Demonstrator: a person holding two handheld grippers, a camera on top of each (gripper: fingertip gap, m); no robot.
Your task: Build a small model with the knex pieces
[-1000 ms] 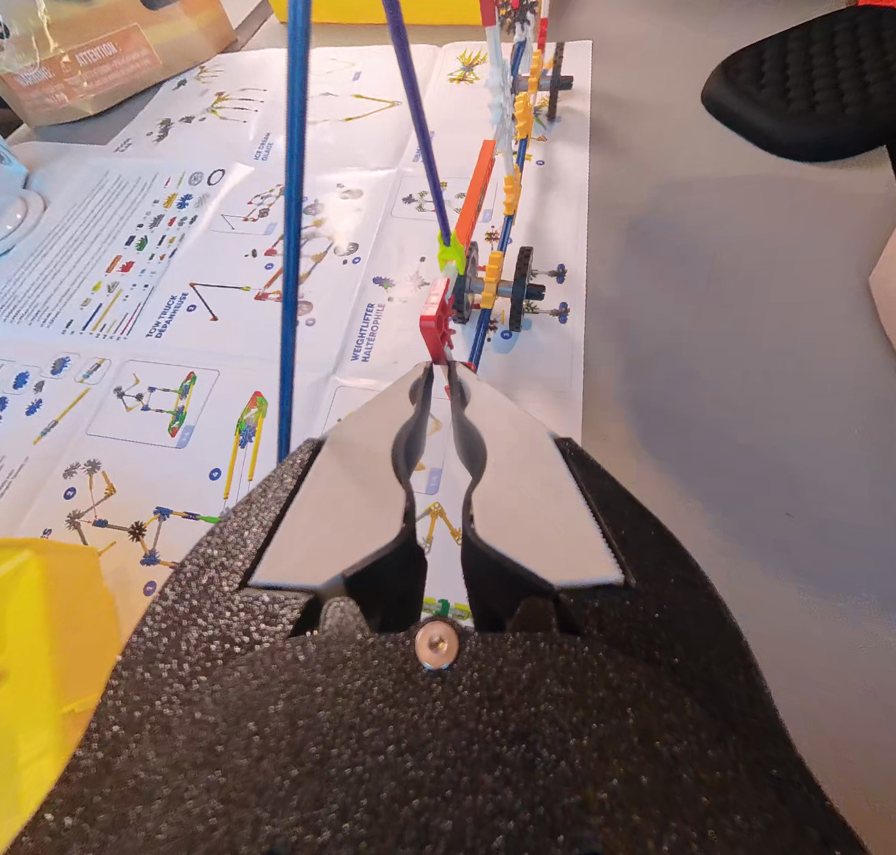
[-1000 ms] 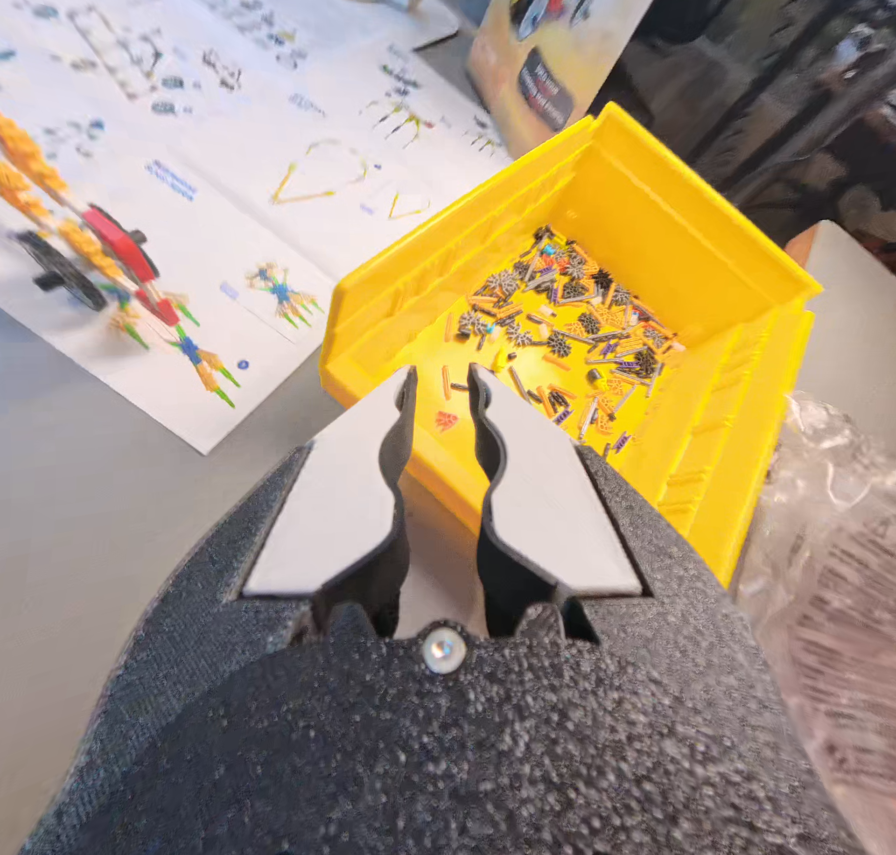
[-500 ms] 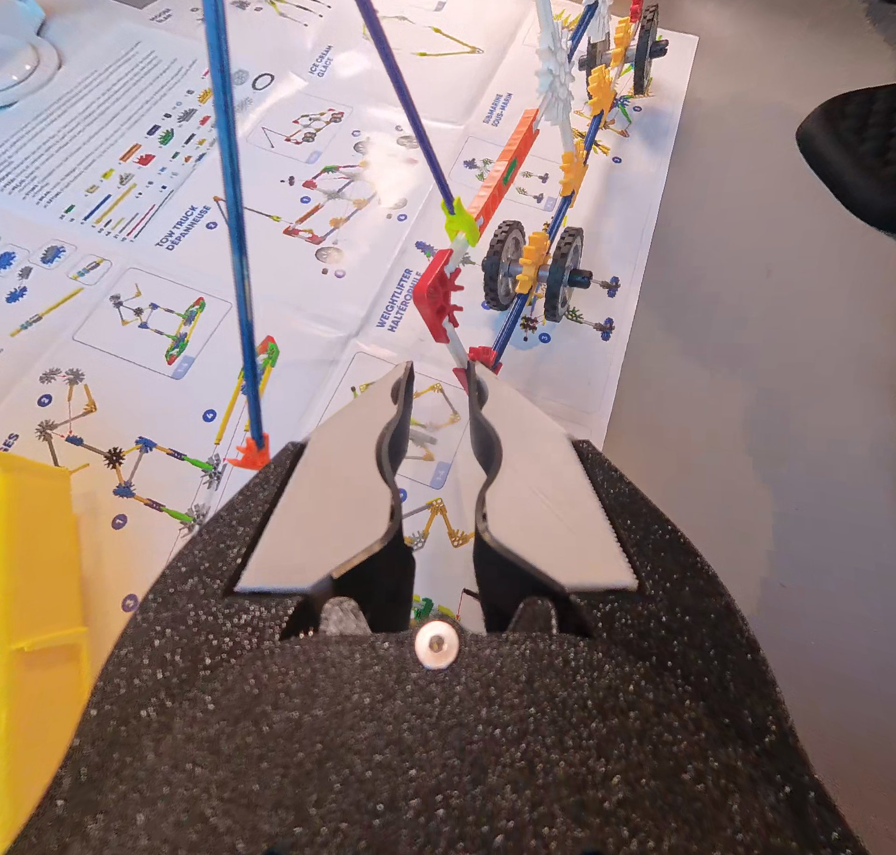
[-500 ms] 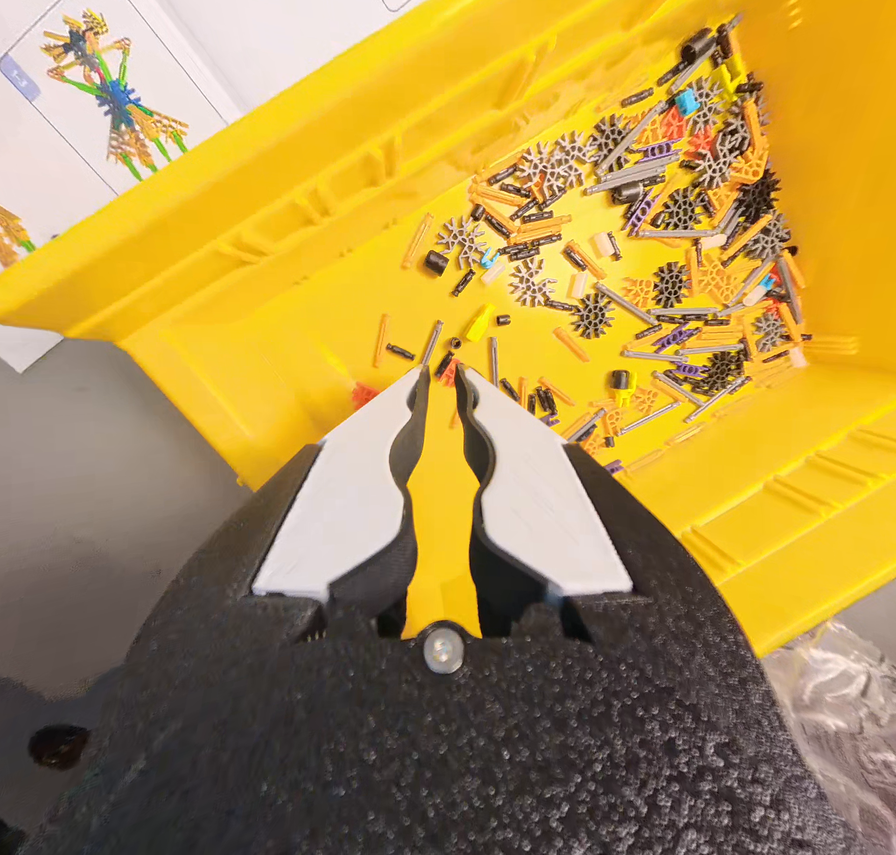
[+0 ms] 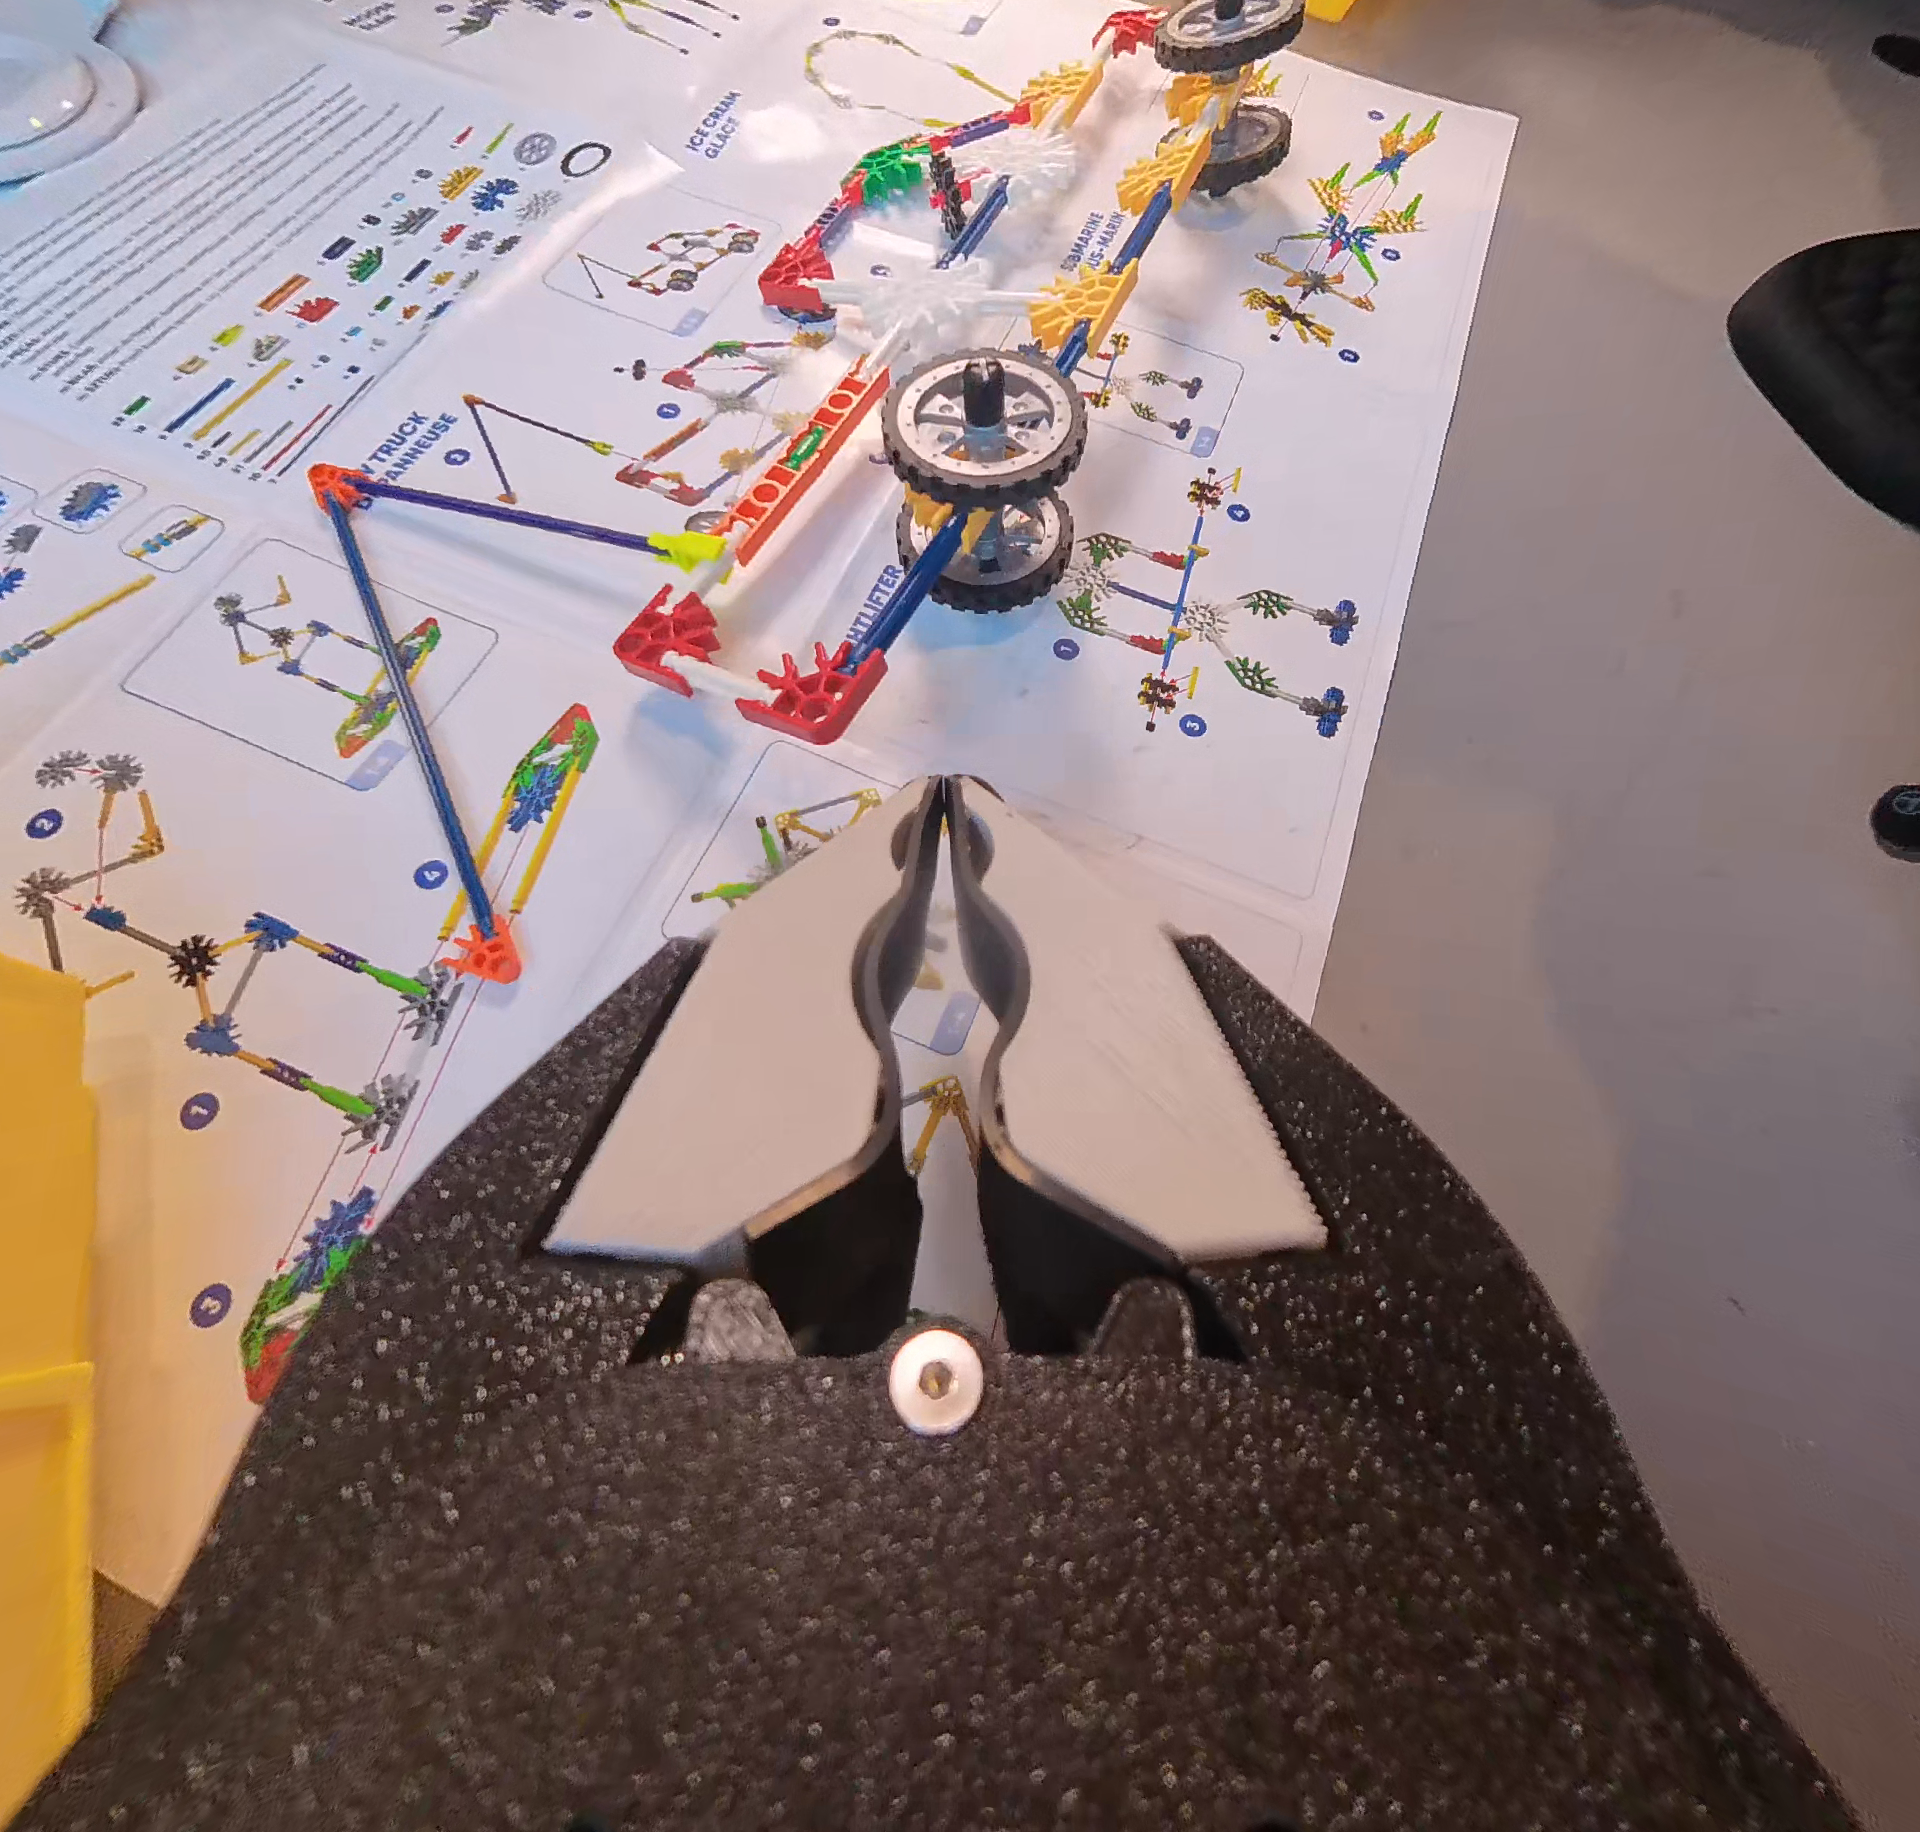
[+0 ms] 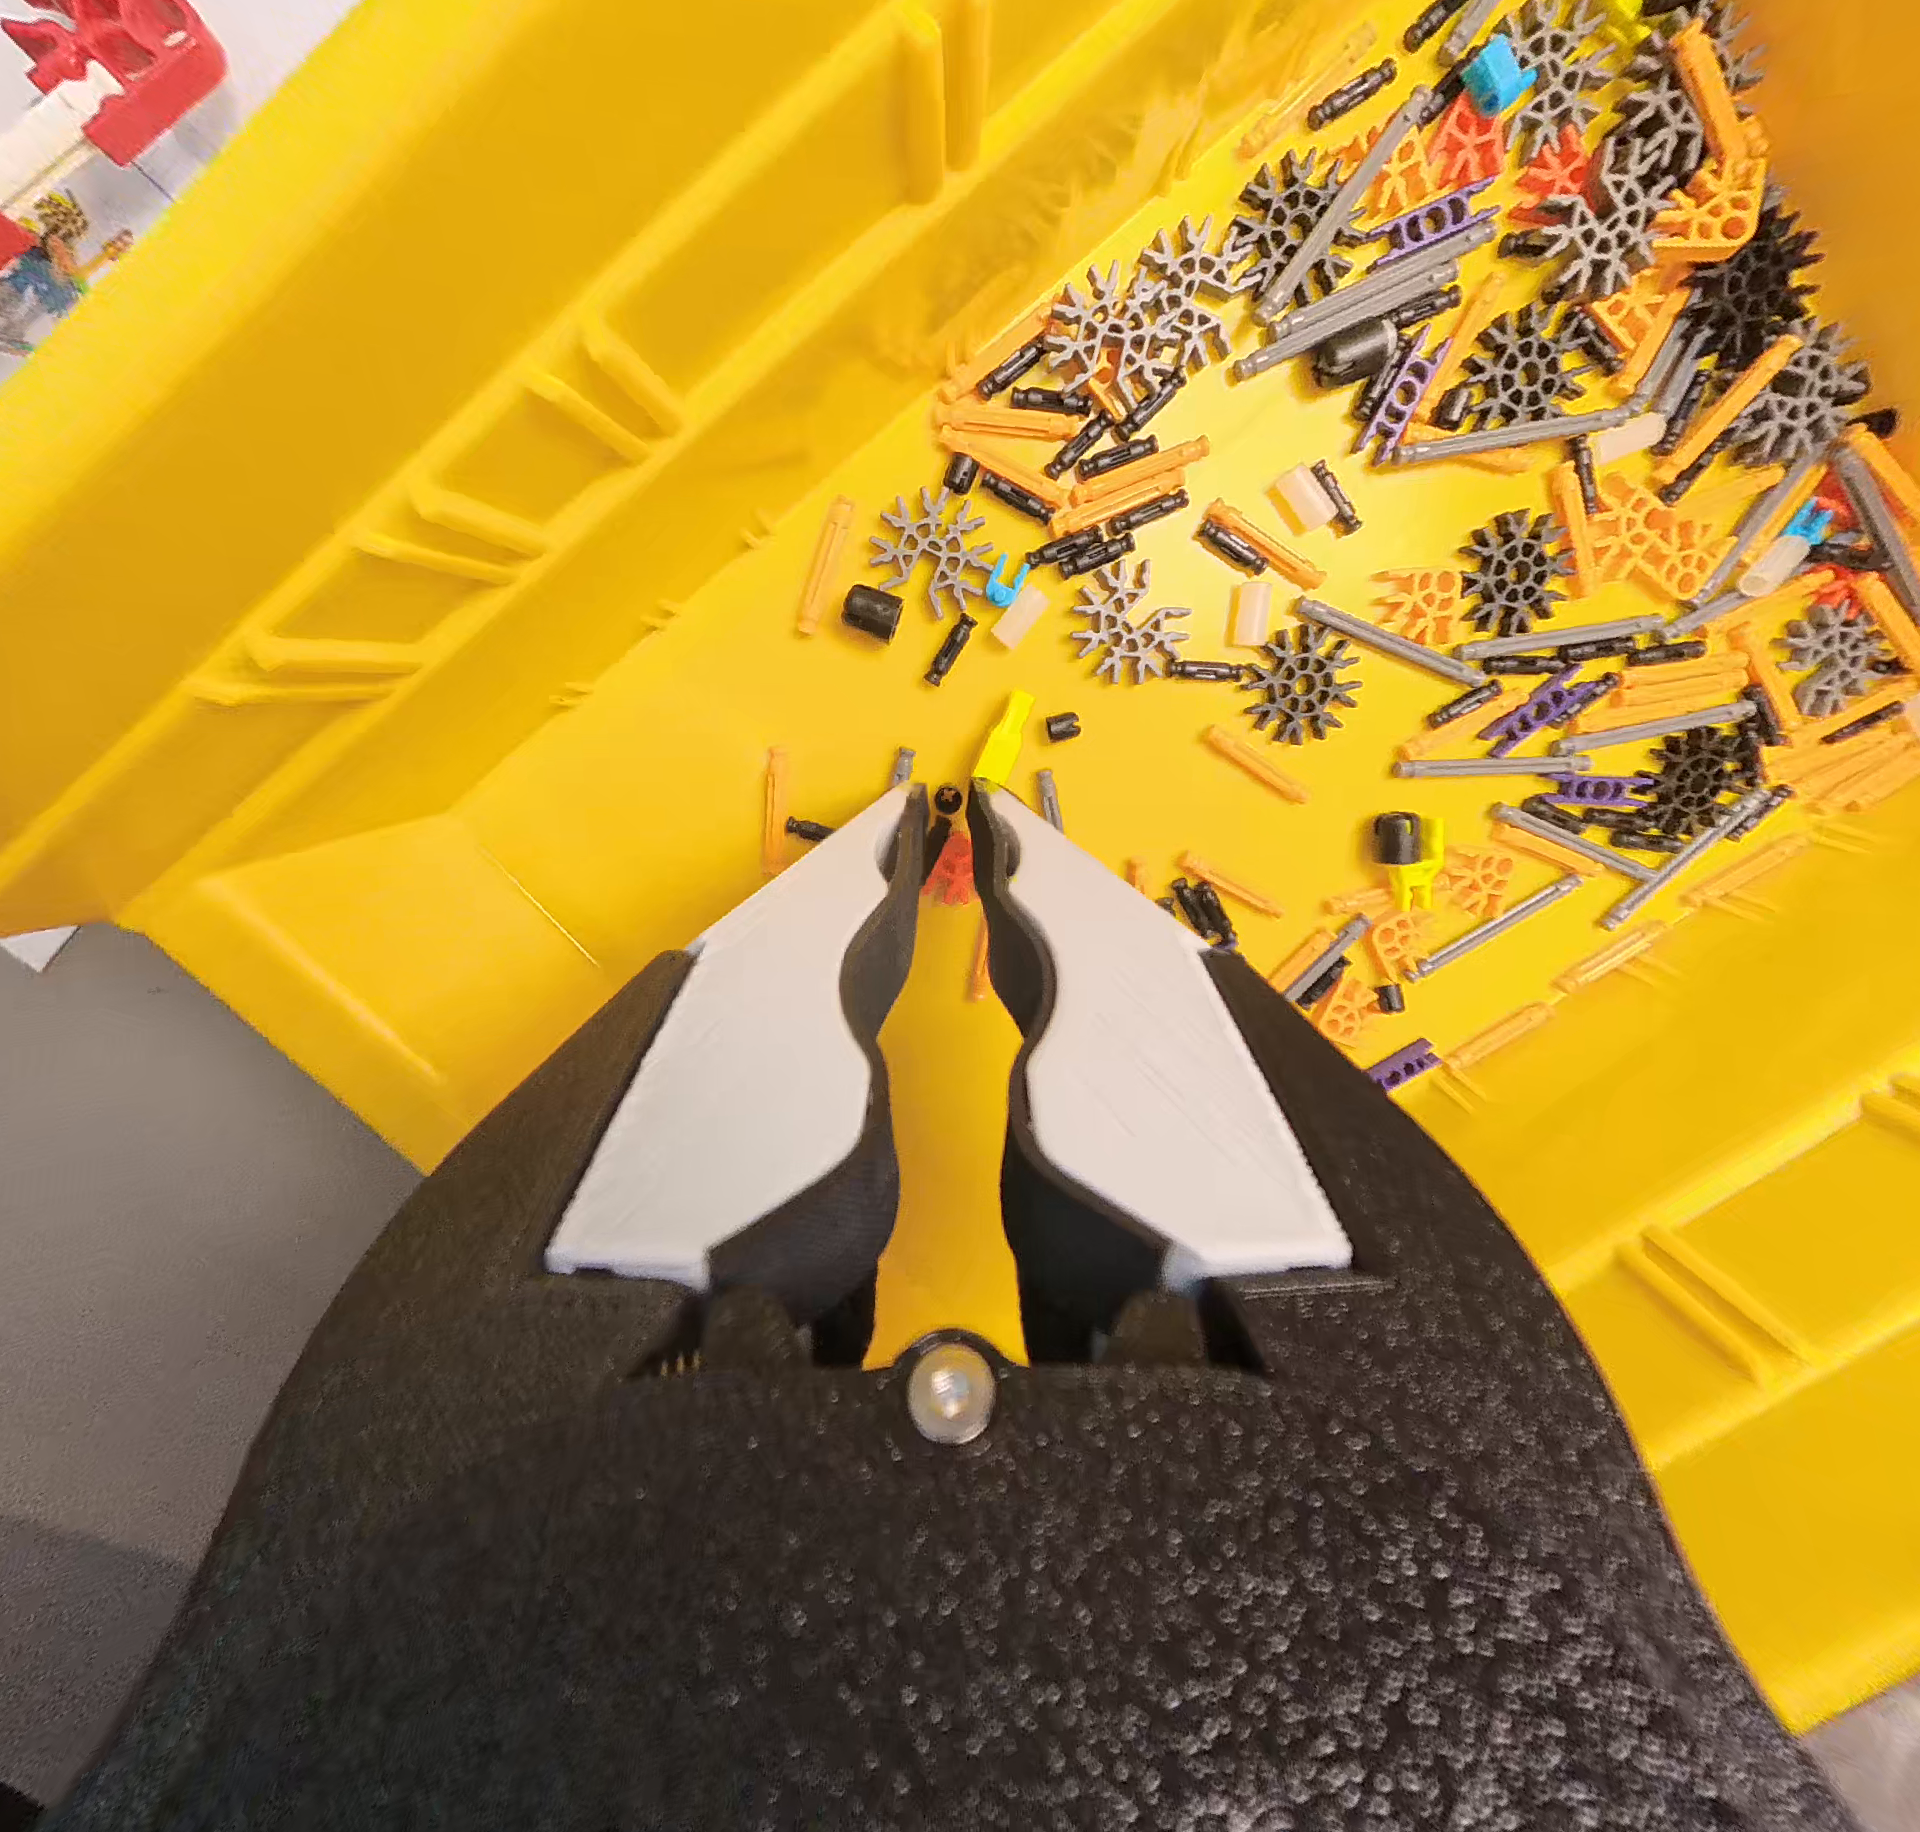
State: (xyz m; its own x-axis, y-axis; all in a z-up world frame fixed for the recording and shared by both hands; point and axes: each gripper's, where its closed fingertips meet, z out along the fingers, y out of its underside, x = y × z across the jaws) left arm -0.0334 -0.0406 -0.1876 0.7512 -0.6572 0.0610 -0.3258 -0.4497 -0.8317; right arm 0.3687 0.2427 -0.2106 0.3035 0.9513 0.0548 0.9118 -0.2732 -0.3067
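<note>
— Well, what was seen at the left gripper (image 5: 940,787)?

— Its jaws were pressed together at the tips, and nothing was held between them. It was poised above a printed instruction sheet (image 5: 260,255). Just ahead of the tips a red corner piece (image 5: 821,691) of a rod-and-connector toy car (image 5: 1081,296) was found, lying on its side with a wheel (image 5: 984,428) turned upward. Ahead and to the left of the jaws, two blue rods (image 5: 416,681) were joined in a V.

— And the right gripper (image 6: 943,795)?

— It was lowered into a yellow bin (image 6: 520,432). Its jaws were drawn almost together, with a narrow gap left. A small black bit (image 6: 947,798) was seen right in that gap, and an orange-red connector (image 6: 949,870) just behind it, between the fingers. Whether either was pinched or merely lay on the bin floor underneath could not be told. A yellow clip (image 6: 1001,748) lay just beyond the tips, and a heap of loose pieces (image 6: 1558,380) was spread ahead and to the right.

— And the surface?

— A plain grey table (image 5: 1610,847) was laid with the sheet. Well off to the right of the left jaws, a black textured pad (image 5: 1829,348) was noted.
</note>
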